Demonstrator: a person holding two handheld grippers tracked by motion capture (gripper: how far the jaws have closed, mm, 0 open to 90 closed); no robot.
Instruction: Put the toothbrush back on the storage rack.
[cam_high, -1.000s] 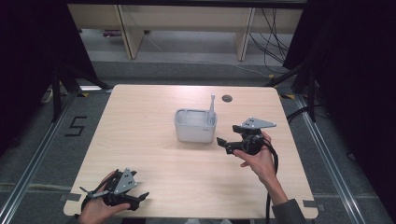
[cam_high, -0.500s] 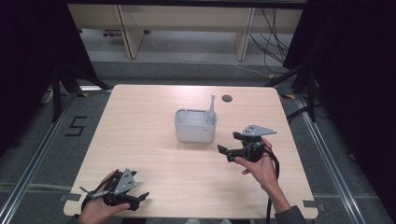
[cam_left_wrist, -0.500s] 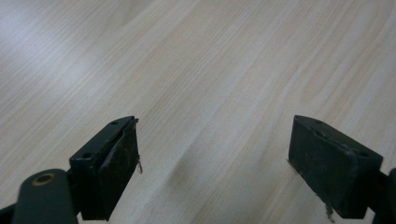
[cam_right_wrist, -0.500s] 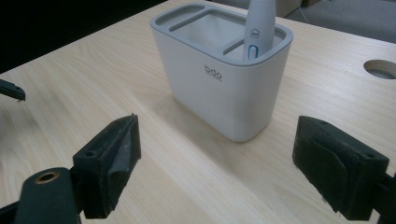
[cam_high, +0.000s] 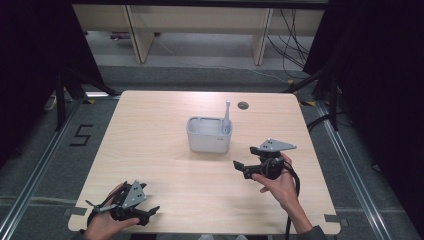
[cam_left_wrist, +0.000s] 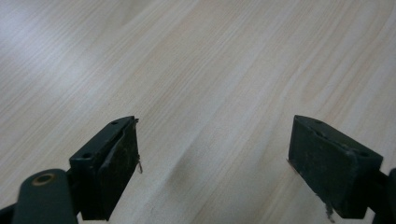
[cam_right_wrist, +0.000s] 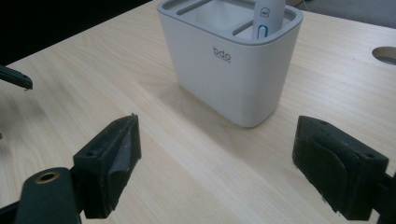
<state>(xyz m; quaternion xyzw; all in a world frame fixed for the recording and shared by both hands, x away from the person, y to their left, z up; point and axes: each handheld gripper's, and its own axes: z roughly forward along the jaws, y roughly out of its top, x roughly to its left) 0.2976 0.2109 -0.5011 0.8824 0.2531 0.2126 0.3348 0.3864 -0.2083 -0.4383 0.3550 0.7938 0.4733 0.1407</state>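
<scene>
A white slotted holder (cam_high: 209, 135) stands near the middle of the wooden table (cam_high: 150, 130), with a white toothbrush (cam_high: 226, 116) upright in its right slot. In the right gripper view the holder (cam_right_wrist: 229, 60) sits just beyond the jaws and the toothbrush handle (cam_right_wrist: 267, 16) pokes out of it. My right gripper (cam_high: 241, 169) hovers open a little right of and nearer than the holder, holding nothing (cam_right_wrist: 217, 161). My left gripper (cam_high: 150, 212) rests open at the near left edge, over bare wood (cam_left_wrist: 212, 161).
A round cable hole (cam_high: 243, 105) lies in the table behind the holder. Shelving legs and cables stand on the floor beyond the far edge. Dark curtains flank both sides.
My right gripper has pulled back from beside the holder toward the near edge and dropped lower. The left gripper has stayed put.
</scene>
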